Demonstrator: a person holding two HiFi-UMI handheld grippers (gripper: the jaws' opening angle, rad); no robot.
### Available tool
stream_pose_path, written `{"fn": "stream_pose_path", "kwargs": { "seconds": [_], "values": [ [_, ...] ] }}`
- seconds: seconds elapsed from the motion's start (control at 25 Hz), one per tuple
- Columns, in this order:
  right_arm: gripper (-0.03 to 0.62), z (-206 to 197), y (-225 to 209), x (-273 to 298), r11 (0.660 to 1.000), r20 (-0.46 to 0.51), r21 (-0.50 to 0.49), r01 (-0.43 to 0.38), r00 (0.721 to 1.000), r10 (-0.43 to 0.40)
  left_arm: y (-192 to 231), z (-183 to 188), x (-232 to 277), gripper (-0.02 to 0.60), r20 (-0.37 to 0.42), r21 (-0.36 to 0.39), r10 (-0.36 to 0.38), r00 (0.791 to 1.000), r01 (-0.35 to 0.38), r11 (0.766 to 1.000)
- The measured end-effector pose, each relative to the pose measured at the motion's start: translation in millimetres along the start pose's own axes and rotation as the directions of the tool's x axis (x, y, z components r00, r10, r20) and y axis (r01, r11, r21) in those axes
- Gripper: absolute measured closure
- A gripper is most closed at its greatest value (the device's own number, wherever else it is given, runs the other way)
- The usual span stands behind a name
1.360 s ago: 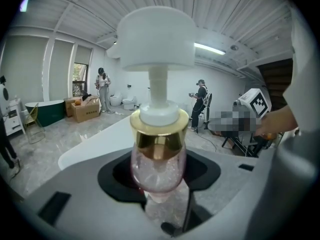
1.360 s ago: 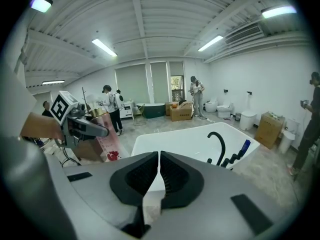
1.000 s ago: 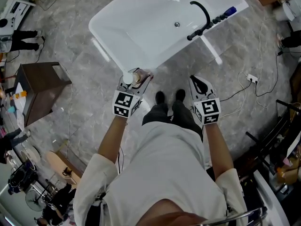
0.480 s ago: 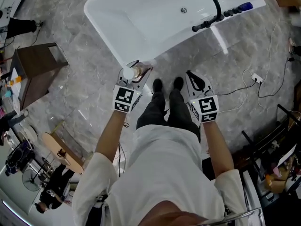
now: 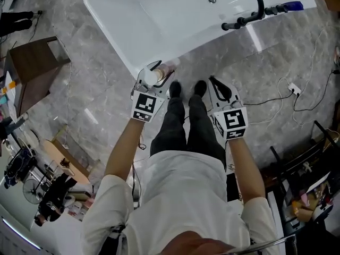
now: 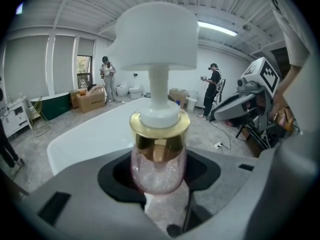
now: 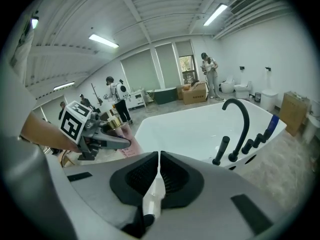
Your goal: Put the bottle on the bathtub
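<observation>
The pink pump bottle (image 6: 157,164) is held upright between the fingers of the left gripper (image 5: 158,74), just beside the near rim of the bathtub (image 5: 130,52). The fingers of the right gripper (image 5: 218,86) are closed on nothing. The base should be seated flat on the rim before release.

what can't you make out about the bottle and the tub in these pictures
- Base of the pink glass pump bottle: left gripper view, hidden down in the grey left claw.
- Gap between bottle and white bathtub rim: head view looks steeply down, height unreadable.
- Tub's far end: head view, cut by the top edge.
- The small blue object beside the black tap: head view, too small to name.
</observation>
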State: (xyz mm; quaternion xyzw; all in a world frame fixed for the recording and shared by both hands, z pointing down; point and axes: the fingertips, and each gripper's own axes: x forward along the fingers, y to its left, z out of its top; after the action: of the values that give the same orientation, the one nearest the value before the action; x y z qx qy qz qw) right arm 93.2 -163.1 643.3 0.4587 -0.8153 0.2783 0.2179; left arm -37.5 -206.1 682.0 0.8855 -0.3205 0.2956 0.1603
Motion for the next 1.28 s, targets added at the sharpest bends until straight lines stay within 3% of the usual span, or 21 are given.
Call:
{"fn": "stream_pose_path", "kwargs": {
  "seconds": [0.6,1.28],
  "values": [
    [0.558,-51,-25,59,0.998,-0.048,-0.003,-0.058,0.997,0.058,17,-73,87,0.362,-0.079,0.014,0.029,0.996,-0.028,1.000],
    [0.559,-79,-43,99,0.994,-0.059,0.032,-0.108,0.992,0.110,22,-88,146,0.360,-0.114,0.117,0.055,0.992,-0.041,0.992]
  ]
}}
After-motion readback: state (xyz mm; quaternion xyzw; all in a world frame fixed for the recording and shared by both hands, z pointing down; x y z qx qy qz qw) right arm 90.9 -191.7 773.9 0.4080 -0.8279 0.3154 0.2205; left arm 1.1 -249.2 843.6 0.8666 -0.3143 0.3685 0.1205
